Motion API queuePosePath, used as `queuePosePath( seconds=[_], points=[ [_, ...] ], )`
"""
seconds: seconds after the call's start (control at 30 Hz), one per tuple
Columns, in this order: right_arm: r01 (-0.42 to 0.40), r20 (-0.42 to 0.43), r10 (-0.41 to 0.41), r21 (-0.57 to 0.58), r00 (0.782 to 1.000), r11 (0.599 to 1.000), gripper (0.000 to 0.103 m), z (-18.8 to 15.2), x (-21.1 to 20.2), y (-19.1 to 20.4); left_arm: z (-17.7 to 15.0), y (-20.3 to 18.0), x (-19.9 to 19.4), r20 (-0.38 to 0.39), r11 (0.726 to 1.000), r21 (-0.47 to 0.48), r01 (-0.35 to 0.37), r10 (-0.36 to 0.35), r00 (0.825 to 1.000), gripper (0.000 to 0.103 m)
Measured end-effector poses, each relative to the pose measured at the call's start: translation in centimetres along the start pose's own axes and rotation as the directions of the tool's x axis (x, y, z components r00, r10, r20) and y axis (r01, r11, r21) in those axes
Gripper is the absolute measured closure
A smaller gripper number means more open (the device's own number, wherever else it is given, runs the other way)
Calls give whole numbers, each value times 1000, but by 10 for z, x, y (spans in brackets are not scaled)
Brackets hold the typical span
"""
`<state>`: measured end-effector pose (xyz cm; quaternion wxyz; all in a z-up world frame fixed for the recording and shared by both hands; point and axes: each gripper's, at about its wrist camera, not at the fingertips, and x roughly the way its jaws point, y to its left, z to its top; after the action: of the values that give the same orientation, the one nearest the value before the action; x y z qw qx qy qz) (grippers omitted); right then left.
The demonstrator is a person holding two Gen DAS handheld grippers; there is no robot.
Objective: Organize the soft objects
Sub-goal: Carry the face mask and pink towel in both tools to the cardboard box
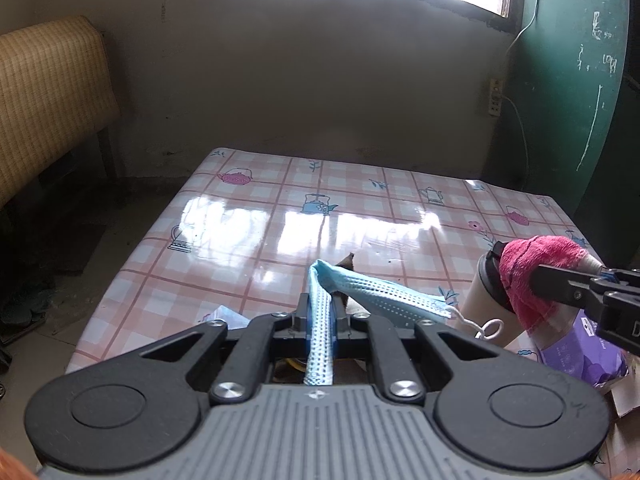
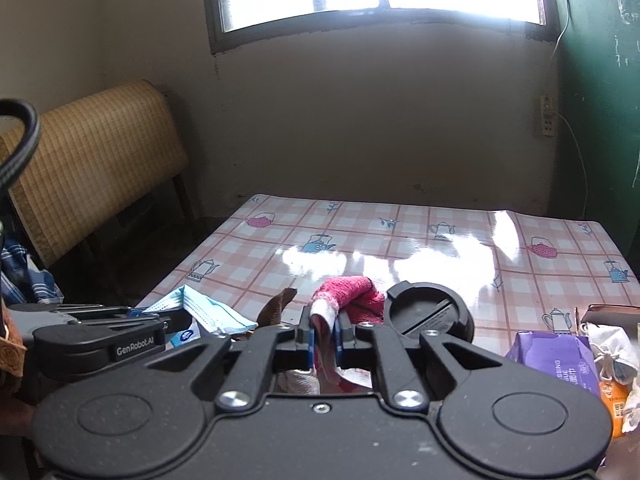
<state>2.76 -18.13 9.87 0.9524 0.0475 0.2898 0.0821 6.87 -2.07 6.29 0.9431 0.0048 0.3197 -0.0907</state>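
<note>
mask: light blue face mask (image 1: 320, 320), folded over, pinched off the table
towel: pink-red cloth (image 2: 348, 300), bunched, held up too

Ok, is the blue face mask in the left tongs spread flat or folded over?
Folded over. The blue face mask, pinched in the shut left tongs, bends at the tips and droops right, ear loop dangling.

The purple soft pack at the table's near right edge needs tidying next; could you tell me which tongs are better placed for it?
Probably the right tongs: the purple soft pack lies just to their right, whereas the left tongs sit further left. Both are occupied, though, right shut on the pink terry cloth, left on the blue pleated face mask.
</note>
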Motion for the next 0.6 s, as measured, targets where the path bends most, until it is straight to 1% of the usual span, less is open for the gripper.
queuePosePath(
  seconds=[0.6],
  points=[
    [35, 16, -35, 35, 999, 999, 91, 4, -7, -23, 7, -23, 1, 9, 999, 38, 31, -32, 999, 91]
  ],
)
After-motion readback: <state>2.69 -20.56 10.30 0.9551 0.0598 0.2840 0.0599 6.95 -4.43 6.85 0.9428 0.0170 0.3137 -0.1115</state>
